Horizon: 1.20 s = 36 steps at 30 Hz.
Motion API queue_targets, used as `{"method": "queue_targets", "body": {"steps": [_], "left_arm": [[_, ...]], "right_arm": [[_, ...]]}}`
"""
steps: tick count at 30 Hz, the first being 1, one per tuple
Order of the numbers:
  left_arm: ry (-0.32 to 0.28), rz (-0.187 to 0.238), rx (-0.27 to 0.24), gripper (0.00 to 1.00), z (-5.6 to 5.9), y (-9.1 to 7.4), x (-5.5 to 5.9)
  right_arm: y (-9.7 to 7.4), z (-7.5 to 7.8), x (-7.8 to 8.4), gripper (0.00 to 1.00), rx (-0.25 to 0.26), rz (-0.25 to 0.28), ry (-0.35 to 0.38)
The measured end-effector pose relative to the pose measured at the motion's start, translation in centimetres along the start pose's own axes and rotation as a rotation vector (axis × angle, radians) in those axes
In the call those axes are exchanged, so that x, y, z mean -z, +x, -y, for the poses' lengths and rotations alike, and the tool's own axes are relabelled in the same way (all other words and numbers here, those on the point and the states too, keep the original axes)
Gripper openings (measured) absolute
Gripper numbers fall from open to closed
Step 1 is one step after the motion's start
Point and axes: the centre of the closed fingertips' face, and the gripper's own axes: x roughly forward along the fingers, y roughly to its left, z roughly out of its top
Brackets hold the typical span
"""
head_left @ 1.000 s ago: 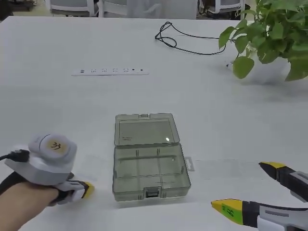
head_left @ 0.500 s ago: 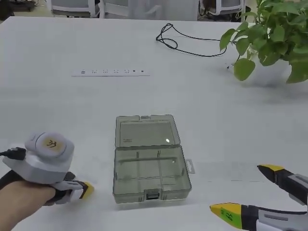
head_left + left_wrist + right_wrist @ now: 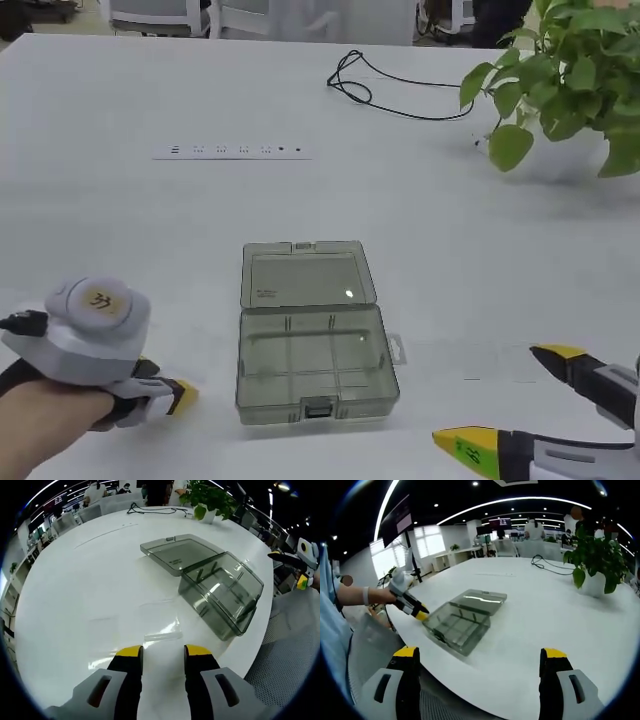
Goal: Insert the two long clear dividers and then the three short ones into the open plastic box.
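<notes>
Clear dividers (image 3: 161, 636) lie on worktop (image 3: 120, 220) by open box (image 3: 262, 398); none visibly seated. L hand-held gripper (image 3: 164, 651) narrowly parted, R hand-held gripper (image 3: 479, 653) spread wide; both empty.

Bright overhead light — glare, fisheye warping

Potted plant (image 3: 570, 80), black cable (image 3: 385, 90), power strip (image 3: 232, 151).

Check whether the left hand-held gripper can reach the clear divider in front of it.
Likely yes: the clear divider lies flat just ahead of the left hand-held gripper, jaws apart, nothing between them; the box sits aside.
</notes>
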Motion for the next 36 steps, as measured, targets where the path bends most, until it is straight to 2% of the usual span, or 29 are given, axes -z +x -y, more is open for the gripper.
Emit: {"method": "queue_targets", "body": {"steps": [9, 26, 36], "left_arm": [[-0.026, 0.022, 0.003, 0.30, -0.2, -0.1, -0.4], [-0.050, 0.034, 0.005, 0.30, -0.7, 0.0, -0.5], [-0.067, 0.087, -0.004, 0.30, -1.1, -0.8, -1.3]], "right_arm": [[0.1, -0.1, -0.1, 1.00, -0.004, -0.003, -0.006], [0.1, -0.3, 0.1, 1.00, -0.007, -0.006, -0.003], [0.6, -0.7, -0.3, 1.00, -0.014, -0.001, -0.002]]}}
